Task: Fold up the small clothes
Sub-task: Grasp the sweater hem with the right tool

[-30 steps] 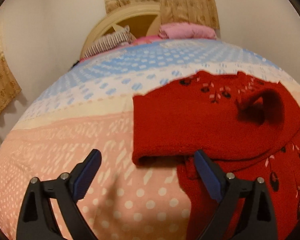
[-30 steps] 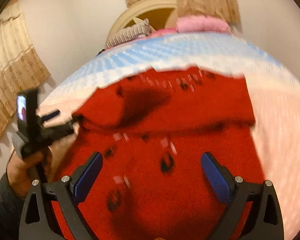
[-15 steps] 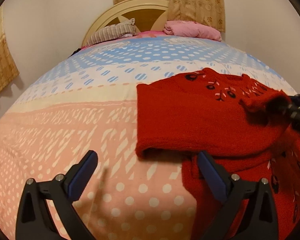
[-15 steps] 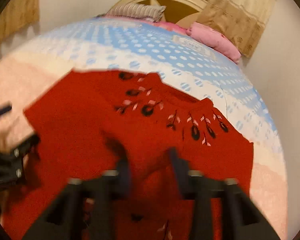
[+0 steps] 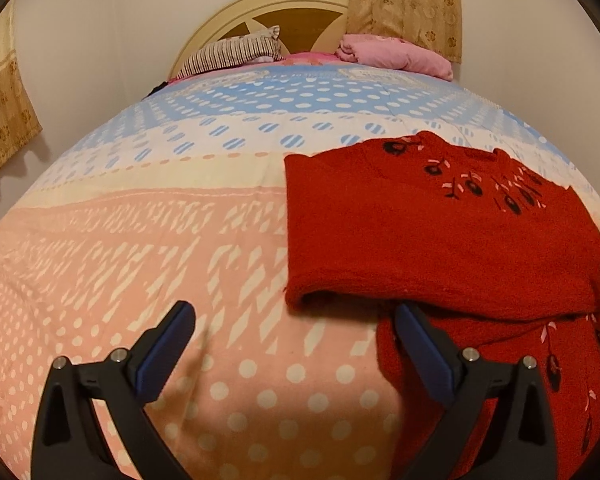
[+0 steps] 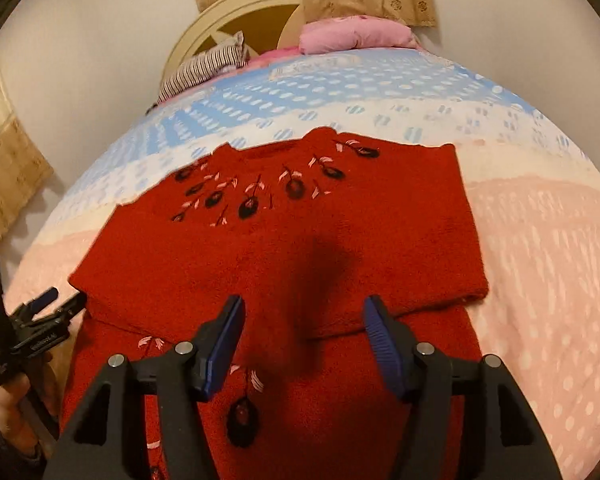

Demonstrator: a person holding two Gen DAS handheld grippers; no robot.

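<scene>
A dotted bedspread (image 5: 180, 240) covers the bed; striped pillow (image 5: 232, 53) and pink pillow (image 5: 396, 54) lie against the headboard (image 5: 260, 12), curtains (image 5: 404, 4) behind.

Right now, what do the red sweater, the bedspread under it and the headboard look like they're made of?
The red sweater looks like thick fuzzy knit, probably wool or acrylic: matte, nappy surface, soft rolled fold edges, stitched dark flower motifs. The bedspread seems a thin printed woven cotton or blend: flat, smooth, dots and dashes printed on. The headboard appears to be cream-painted wood with brown panels, though laminate is possible.
</scene>
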